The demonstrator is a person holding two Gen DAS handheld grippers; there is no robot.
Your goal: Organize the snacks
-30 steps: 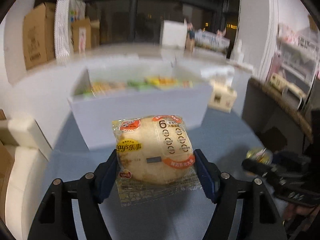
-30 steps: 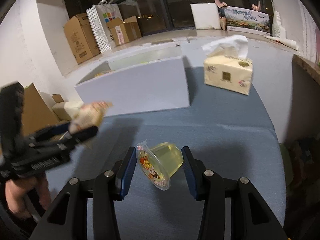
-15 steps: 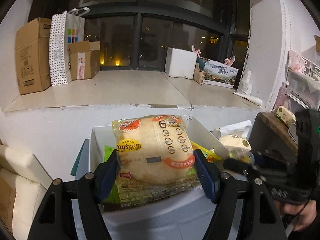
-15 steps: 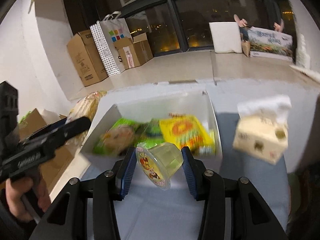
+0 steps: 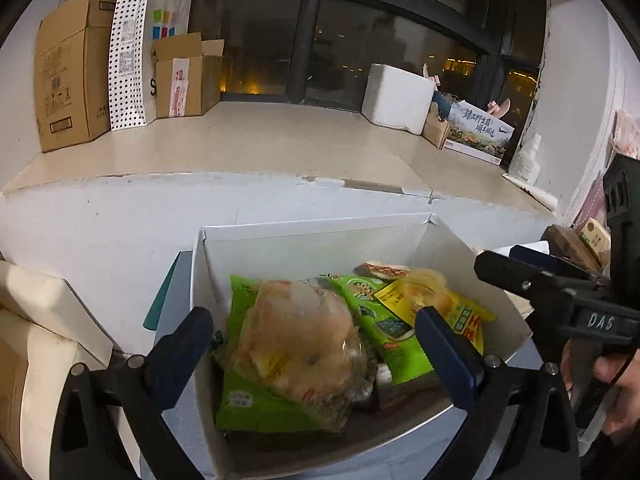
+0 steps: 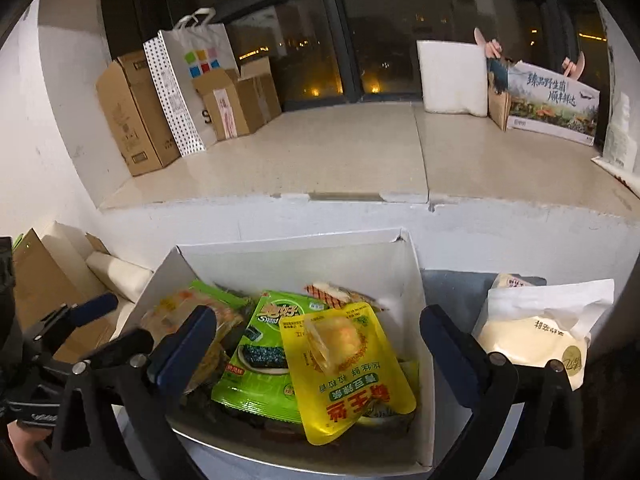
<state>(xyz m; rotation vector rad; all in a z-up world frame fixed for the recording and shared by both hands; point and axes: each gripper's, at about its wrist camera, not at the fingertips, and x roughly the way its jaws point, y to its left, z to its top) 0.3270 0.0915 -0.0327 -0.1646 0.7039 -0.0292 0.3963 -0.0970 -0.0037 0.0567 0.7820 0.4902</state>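
In the white box (image 6: 412,280), yellow pouch (image 6: 348,376) lies lengthwise under both wide-open, empty fingers (image 6: 184,348).

On the window ledge (image 6: 360,160) stand 2 cardboard boxes (image 6: 132,120), a dotted paper bag (image 6: 180,80) and a white foam block (image 6: 452,76). A tissue pack (image 6: 536,332) sits nearby.

Black tool (image 5: 312,340), blue pads (image 5: 448,360), silver screws

Dim indoor light, dark night windows (image 6: 400,40), heavy fisheye bending at edges, motion-blurred bread packet (image 5: 300,340).
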